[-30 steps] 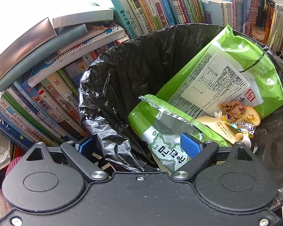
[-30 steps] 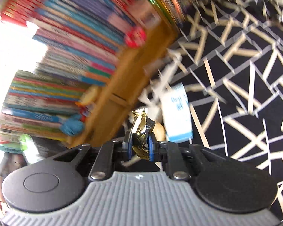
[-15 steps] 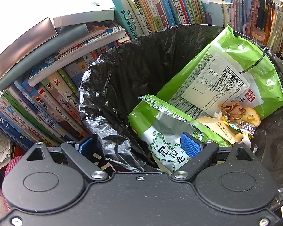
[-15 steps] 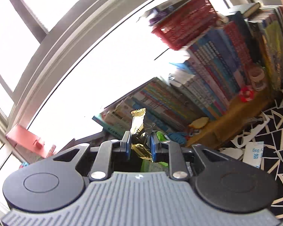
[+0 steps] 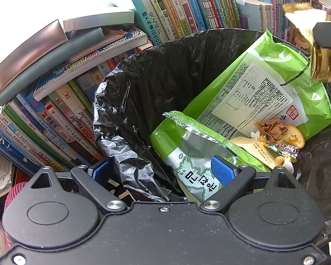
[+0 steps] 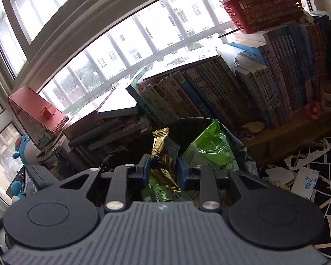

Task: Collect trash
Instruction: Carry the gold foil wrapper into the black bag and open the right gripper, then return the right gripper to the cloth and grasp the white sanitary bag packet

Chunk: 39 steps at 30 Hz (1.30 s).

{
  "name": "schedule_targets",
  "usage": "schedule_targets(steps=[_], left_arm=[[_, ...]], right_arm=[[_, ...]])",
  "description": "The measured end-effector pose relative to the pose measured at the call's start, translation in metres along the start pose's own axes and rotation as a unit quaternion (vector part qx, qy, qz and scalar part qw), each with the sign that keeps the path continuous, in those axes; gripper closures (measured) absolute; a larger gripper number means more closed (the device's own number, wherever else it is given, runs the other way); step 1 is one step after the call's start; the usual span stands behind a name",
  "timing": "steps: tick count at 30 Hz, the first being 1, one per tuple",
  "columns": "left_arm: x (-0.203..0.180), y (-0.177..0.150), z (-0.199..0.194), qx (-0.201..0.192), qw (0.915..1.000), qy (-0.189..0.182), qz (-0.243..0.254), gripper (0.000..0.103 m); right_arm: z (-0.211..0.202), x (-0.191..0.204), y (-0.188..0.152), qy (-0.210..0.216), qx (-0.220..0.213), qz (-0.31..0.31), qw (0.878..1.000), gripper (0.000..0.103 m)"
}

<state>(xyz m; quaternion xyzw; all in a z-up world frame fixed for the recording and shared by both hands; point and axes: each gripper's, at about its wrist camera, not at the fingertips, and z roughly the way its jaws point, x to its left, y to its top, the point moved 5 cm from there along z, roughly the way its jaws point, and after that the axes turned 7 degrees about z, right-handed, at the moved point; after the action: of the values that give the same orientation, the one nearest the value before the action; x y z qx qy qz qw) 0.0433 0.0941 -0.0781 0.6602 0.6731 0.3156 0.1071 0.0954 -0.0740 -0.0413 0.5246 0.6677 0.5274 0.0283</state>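
- The left gripper is spread wide apart over the near rim of the bin, its blue pads clamping nothing; one pad sits outside the crumpled black liner, the other lies in front of a green-and-silver snack bag.
- The black-lined trash bin stands against rows of books. Inside it a large green packet leans on the far right wall, with small scraps of foil and food at its foot.
- The right gripper has its jaws partly apart with a gold foil wrapper between the blue pads; whether they pinch it I cannot tell.
- In the left wrist view that wrapper hangs above the bin's far right rim.
- A blue-and-white sachet lies on the black patterned floor, right of the bin.
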Motion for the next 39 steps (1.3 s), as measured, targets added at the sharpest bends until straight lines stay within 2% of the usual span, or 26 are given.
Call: schedule_targets(steps=[4,14,23,30,39], left_arm=[[0.0,0.0,0.0,0.0,1.0,0.0,-0.001,0.01],[0.0,0.0,0.0,-0.001,1.0,0.0,-0.001,0.01],[-0.001,0.002,0.0,-0.002,1.0,0.0,-0.001,0.01],[-0.001,0.002,0.0,-0.001,1.0,0.0,-0.001,0.01],[-0.002,0.004,0.0,-0.002,1.0,-0.003,-0.001,0.01]], right_arm=[[0.002,0.0,-0.003,-0.003,0.004,-0.004,1.0,0.045],[0.001,-0.01,0.002,-0.013,-0.012,0.011,1.0,0.035],[-0.011,-0.033,0.016,-0.043,-0.057,0.05,0.996,0.022],[-0.022,-0.07,0.025,-0.088,-0.098,0.108,0.985,0.017],[-0.027,-0.12,0.024,-0.153,-0.119,0.18,0.964,0.008]])
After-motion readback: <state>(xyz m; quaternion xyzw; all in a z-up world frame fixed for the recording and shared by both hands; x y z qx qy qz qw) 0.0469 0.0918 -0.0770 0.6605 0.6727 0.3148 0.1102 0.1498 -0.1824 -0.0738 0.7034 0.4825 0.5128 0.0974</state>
